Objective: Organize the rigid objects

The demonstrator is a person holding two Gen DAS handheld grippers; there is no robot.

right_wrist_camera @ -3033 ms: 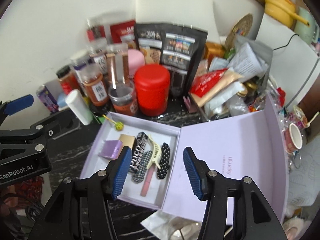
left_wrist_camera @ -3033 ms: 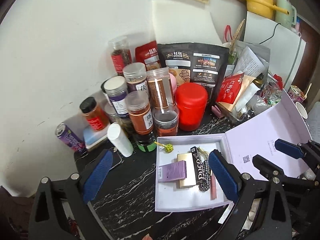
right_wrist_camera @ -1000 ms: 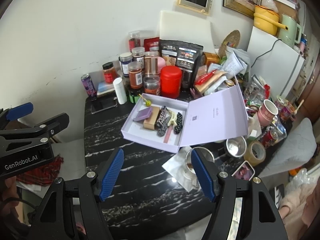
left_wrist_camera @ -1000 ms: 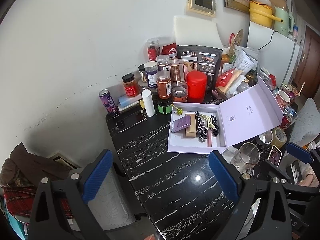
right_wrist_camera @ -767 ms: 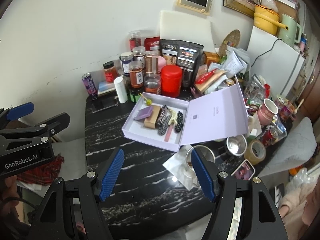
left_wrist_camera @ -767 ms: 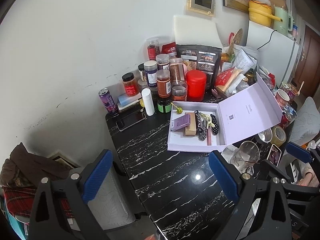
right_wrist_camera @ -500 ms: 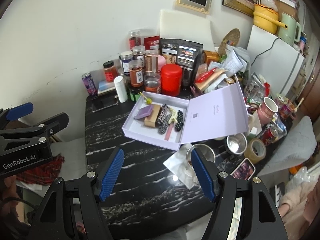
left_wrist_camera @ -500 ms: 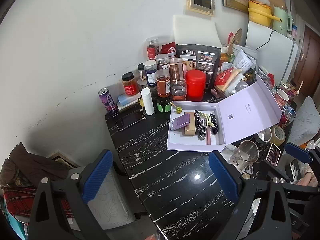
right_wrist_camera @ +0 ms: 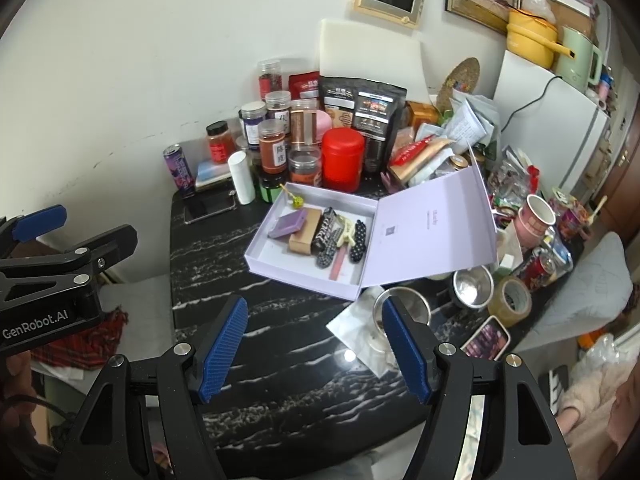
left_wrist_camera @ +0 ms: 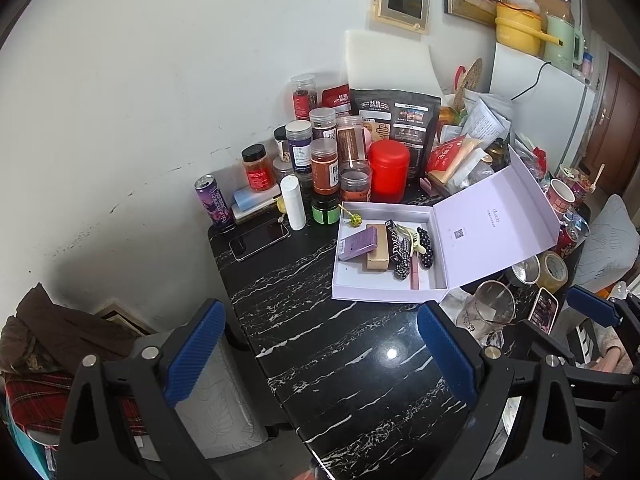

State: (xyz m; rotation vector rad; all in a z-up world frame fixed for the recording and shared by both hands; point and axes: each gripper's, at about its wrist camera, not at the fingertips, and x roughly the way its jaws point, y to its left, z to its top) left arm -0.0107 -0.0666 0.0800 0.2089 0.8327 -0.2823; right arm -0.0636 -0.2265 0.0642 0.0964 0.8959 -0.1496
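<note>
Lilac cardboard gift box (right_wrist_camera: 304, 280), lid hinged open to the right, sits mid black marble-patterned worktop (right_wrist_camera: 280, 360), just in front of the jar cluster. Inside, packed side by side so the lid can shut, I guess: purple flat case (right_wrist_camera: 287, 224), tan small carton (right_wrist_camera: 306, 236), spotted hair clips (right_wrist_camera: 357, 240), pink stick (right_wrist_camera: 338, 262). I hold my left claw (left_wrist_camera: 316, 354) wide, empty, well back from the box. Right claw (right_wrist_camera: 314, 350) also spread, nothing between the pads. Looks like sorting done; lid not yet closed.
</note>
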